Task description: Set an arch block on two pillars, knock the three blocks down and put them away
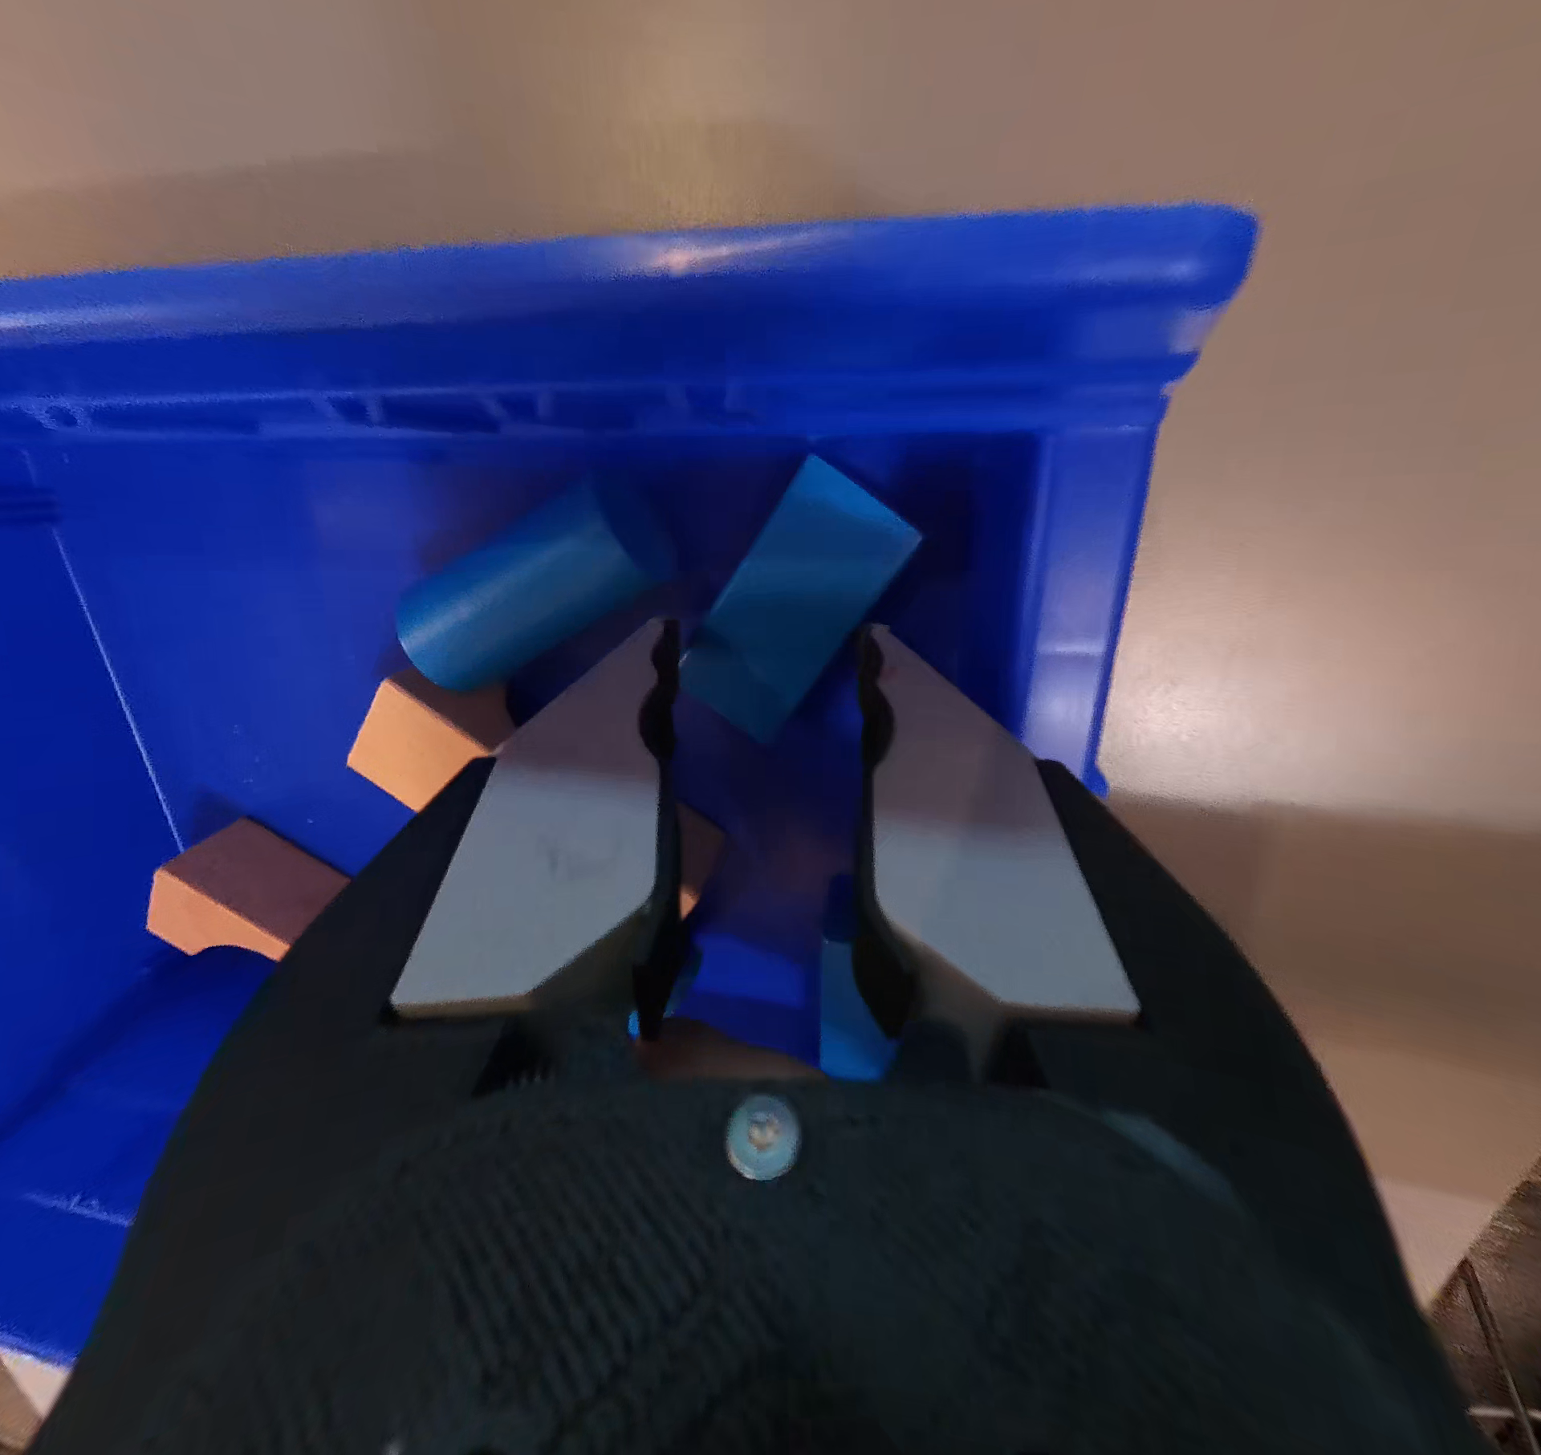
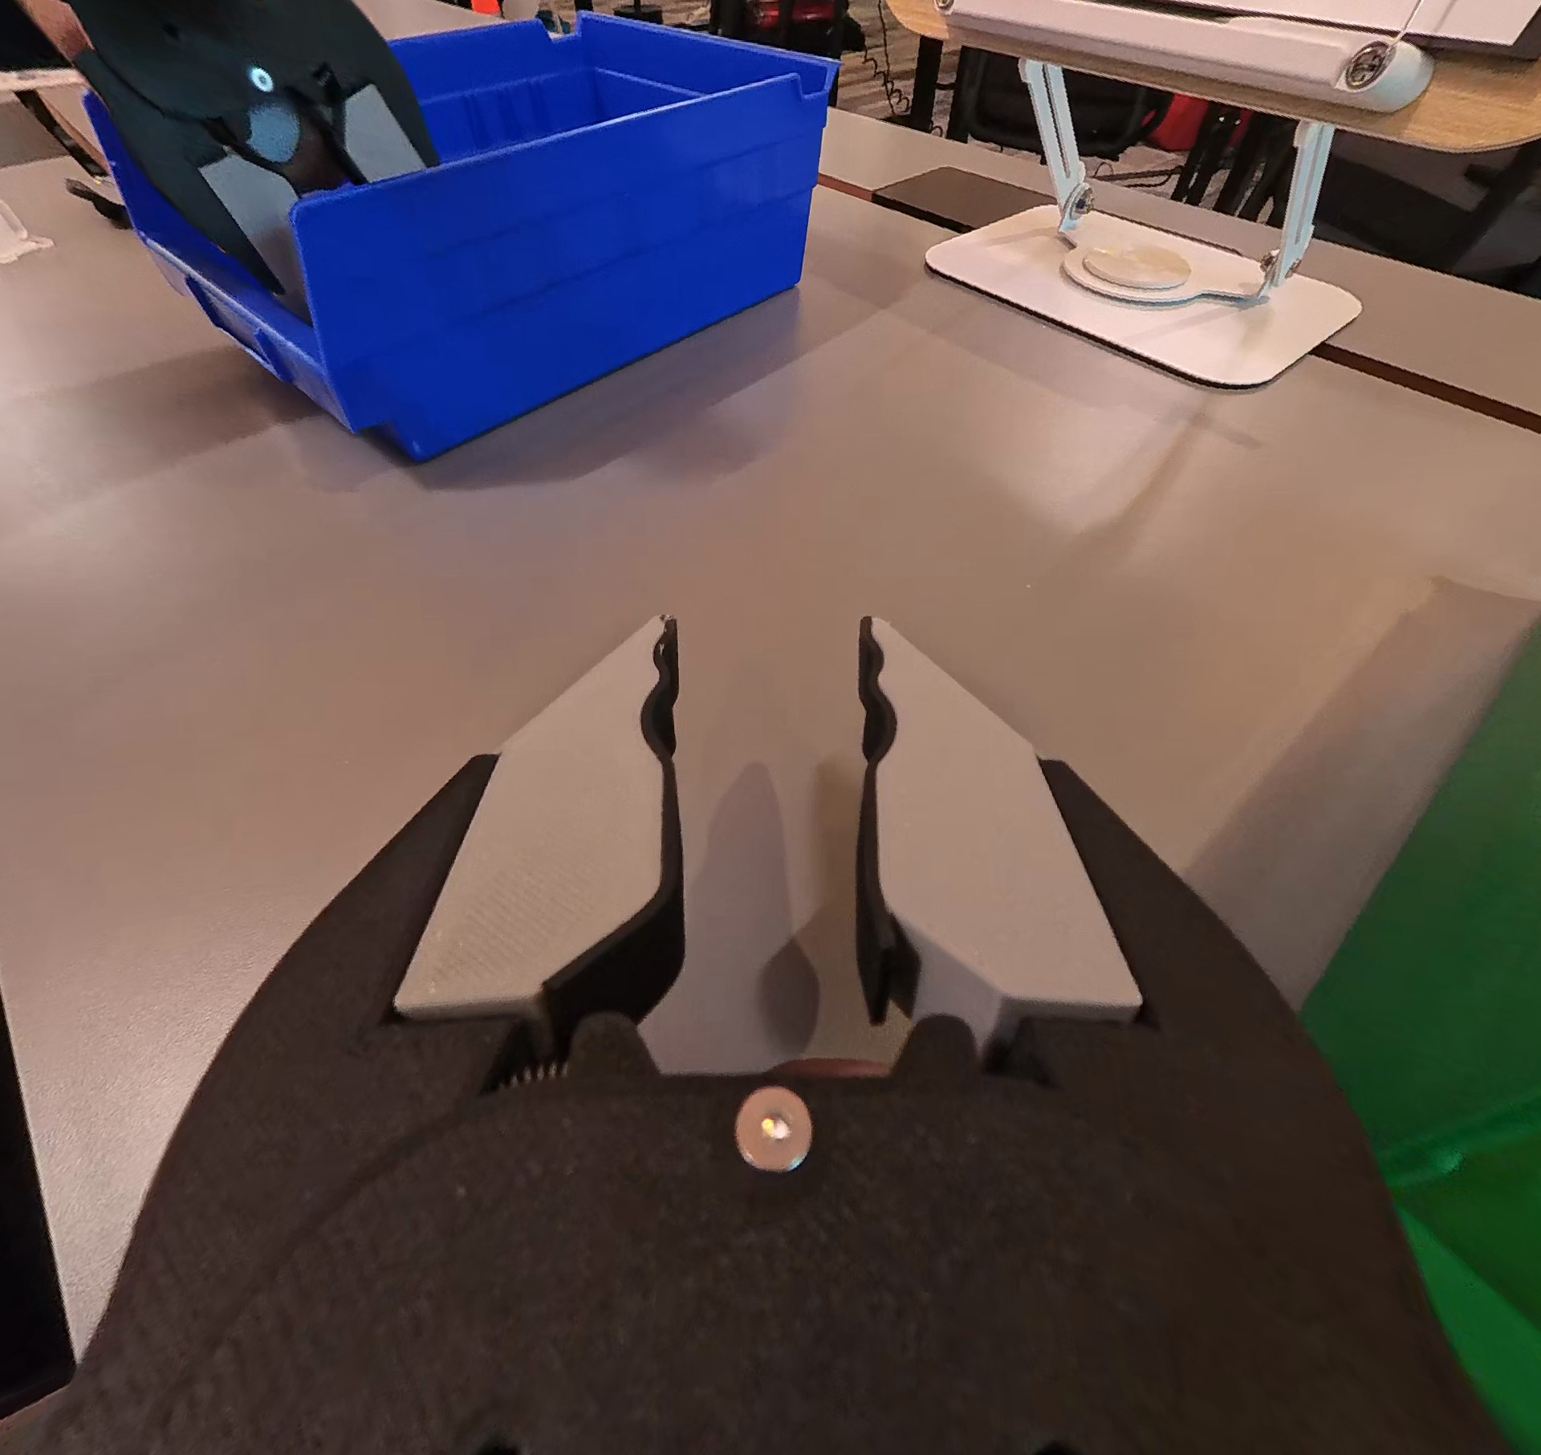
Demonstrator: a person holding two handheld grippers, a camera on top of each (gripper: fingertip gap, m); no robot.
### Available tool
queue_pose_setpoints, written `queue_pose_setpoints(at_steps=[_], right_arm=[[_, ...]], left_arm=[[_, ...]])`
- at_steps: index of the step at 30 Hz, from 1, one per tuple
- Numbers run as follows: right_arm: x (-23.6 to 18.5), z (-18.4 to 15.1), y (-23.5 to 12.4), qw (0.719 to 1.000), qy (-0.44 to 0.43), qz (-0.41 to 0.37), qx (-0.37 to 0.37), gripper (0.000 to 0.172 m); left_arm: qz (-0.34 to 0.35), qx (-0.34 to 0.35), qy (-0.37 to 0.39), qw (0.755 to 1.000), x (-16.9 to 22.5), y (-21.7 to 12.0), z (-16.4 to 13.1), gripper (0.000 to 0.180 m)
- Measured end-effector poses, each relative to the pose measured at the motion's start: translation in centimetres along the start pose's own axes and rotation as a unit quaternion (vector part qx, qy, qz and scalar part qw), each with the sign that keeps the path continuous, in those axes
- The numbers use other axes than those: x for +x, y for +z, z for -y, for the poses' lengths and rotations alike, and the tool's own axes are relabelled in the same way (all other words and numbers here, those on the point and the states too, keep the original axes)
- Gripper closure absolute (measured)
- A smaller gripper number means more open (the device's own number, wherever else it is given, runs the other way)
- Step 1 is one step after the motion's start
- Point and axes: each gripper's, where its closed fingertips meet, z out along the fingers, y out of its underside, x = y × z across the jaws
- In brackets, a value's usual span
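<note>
In the left wrist view my left gripper (image 1: 765,639) hangs over the inside of the blue bin (image 1: 667,281) with its jaws apart, gripping nothing. A blue rectangular block (image 1: 792,598) lies tilted on the bin floor just past the fingertips, and the pads do not press on it. A blue cylinder (image 1: 525,589) lies to its left. An orange block (image 1: 417,735) and an orange arch-shaped block (image 1: 242,885) lie lower left. My right gripper (image 2: 767,631) is open and empty above the grey table (image 2: 500,664). The right wrist view shows the bin (image 2: 550,248) at far left, with the left gripper (image 2: 325,164) dipped into it.
A white stand (image 2: 1151,289) carrying a board with paper sits at the back right of the table. A green surface (image 2: 1459,998) lies off the table's right edge. Chairs and clutter fill the room behind. My hands' fingertips stand some 25 centimeters from each other.
</note>
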Motion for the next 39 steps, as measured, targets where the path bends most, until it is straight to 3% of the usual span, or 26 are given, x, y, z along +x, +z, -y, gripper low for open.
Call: queue_pose_setpoints(at_steps=[11,18,25,27,28,35,39], right_arm=[[-0.2,-0.1,0.0,1.0,0.001,0.007,-0.002,0.131],[-0.3,0.0,-0.1,1.0,0.005,0.009,0.001,0.131],[-0.3,-0.2,0.0,1.0,0.001,0.008,-0.005,0.131],[-0.3,-0.1,0.0,1.0,0.001,0.007,-0.003,0.131],[-0.3,-0.1,0.0,1.0,0.001,0.007,-0.003,0.131],[-0.2,-0.1,0.0,1.0,0.001,0.006,-0.003,0.131],[-0.3,-0.1,0.0,1.0,0.0,0.006,-0.004,0.131]], left_arm=[[0.005,0.019,0.006,1.0,0.0,0.0,-0.2,0.142],[0.107,0.059,-0.013,0.992,-1.8,-1.7,-1.4,0.146],[0.192,0.127,-0.029,0.973,-2.7,-5.1,0.0,0.148],[0.224,0.149,-0.032,0.963,-3.2,-6.1,0.3,0.18],[0.228,0.152,-0.034,0.961,-3.3,-6.2,0.2,0.18],[0.215,0.079,-0.055,0.972,-3.4,-4.8,-1.4,0.18],[0.154,-0.012,-0.227,0.962,-3.2,-3.1,-4.1,0.178]])
